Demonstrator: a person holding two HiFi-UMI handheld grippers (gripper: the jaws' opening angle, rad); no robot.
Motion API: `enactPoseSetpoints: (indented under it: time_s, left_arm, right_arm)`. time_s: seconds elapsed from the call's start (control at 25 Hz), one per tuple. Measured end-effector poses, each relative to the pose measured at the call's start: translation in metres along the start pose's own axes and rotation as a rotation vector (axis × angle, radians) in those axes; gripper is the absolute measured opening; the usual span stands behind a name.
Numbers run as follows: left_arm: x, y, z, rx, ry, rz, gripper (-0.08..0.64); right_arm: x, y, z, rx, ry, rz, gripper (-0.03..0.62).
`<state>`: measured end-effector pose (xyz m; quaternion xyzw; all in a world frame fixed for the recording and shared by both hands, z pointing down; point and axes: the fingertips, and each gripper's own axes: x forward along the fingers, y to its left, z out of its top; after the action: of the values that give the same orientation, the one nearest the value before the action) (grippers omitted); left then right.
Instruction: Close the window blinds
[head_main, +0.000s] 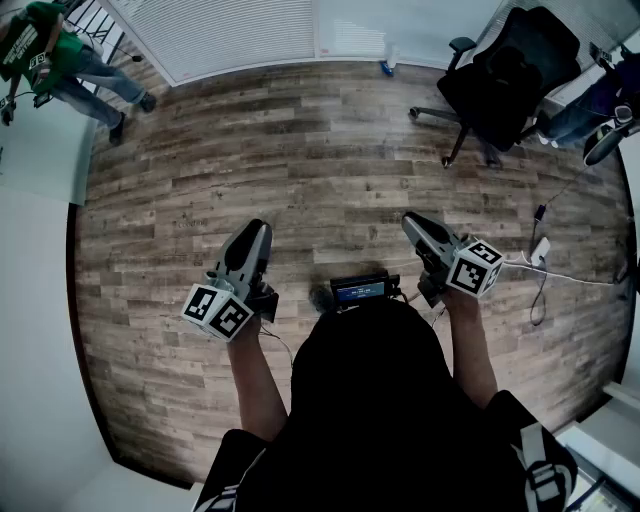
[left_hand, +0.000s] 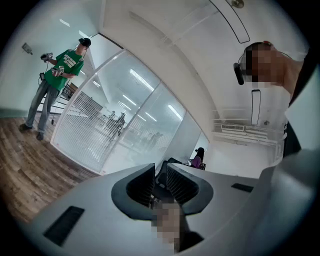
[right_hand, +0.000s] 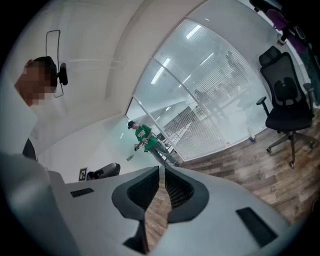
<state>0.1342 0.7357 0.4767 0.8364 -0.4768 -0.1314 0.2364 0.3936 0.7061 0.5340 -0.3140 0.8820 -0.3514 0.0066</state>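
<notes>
The white slatted blinds (head_main: 230, 35) hang behind a glass wall at the far side of the room, well away from both grippers. They also show in the left gripper view, as blinds (left_hand: 82, 125), and in the right gripper view, as blinds (right_hand: 200, 125). My left gripper (head_main: 257, 230) is held over the wooden floor, shut, with nothing between its jaws; its tips (left_hand: 160, 172) point up toward the glass wall. My right gripper (head_main: 413, 222) is level with it, also shut and empty, its tips (right_hand: 161, 172) aimed at the blinds.
A black office chair (head_main: 510, 80) stands at the far right near the glass. A person in a green shirt (head_main: 60, 60) stands at the far left. A white cable with an adapter (head_main: 540, 250) lies on the floor to my right. A small bottle (head_main: 387, 62) sits by the glass.
</notes>
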Motion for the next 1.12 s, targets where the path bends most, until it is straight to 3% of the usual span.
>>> enactPoseSetpoints:
  time_s: [0.64, 0.84, 1.12]
  left_arm:
    - [-0.008, 0.035, 0.007, -0.005, -0.024, -0.025, 0.081]
    - [-0.021, 0.052, 0.019, -0.003, -0.015, 0.003, 0.081]
    - [-0.029, 0.085, 0.039, 0.004, -0.051, 0.049, 0.081]
  right_arm:
    - [0.04, 0.009, -0.001, -0.024, 0.017, -0.006, 0.043]
    - [0.055, 0.003, -0.003, -0.008, -0.003, -0.062, 0.044]
    - [0.101, 0.0, 0.0, 0.011, 0.032, -0.037, 0.044]
